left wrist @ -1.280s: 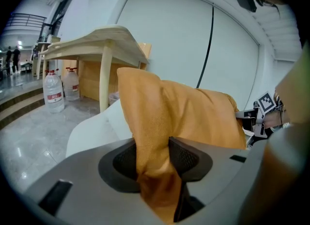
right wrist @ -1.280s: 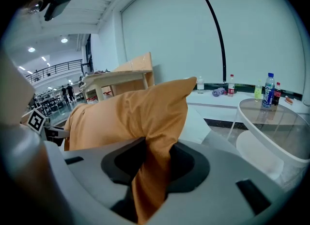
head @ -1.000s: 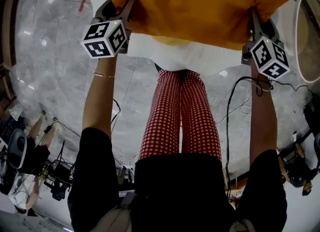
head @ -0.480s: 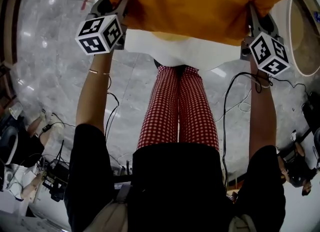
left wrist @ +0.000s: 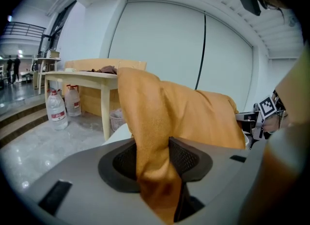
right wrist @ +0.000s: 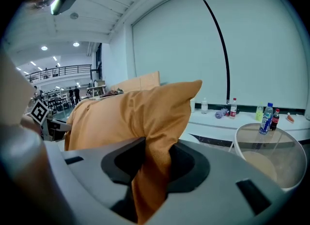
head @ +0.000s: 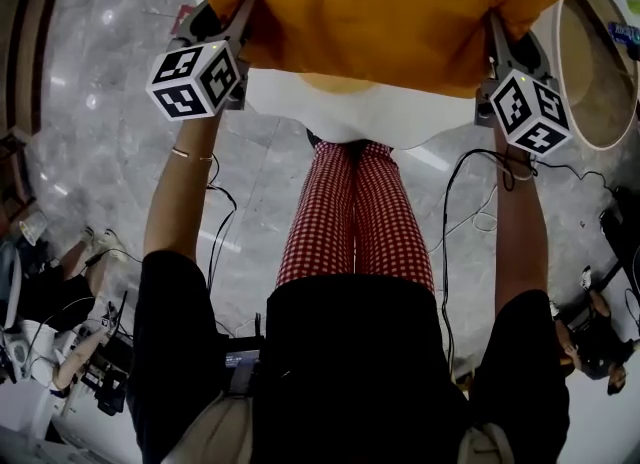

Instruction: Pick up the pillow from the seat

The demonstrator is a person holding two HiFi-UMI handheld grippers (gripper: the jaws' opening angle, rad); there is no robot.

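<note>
Bright, even indoor light; strong fisheye distortion.

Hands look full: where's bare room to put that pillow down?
The near edge of the white seat, below the pillow, is bare, as is the marble floor left of it. Cables crowd the floor beside the legs.

Both arms out front, roughly parallel, elbows near straight. Left forearm (head: 190,192) and right forearm (head: 520,222) bare below dark sleeves. Left tongs (left wrist: 152,161) part-closed, jaws pinched on a fold at one end of the pillow (head: 380,12). Right tongs (right wrist: 152,166) same, clamped on the opposite end. Both point forward and slightly down, marker cubes facing up. Fingertips buried in fabric, so pad contact looks full but can't confirm.
</note>
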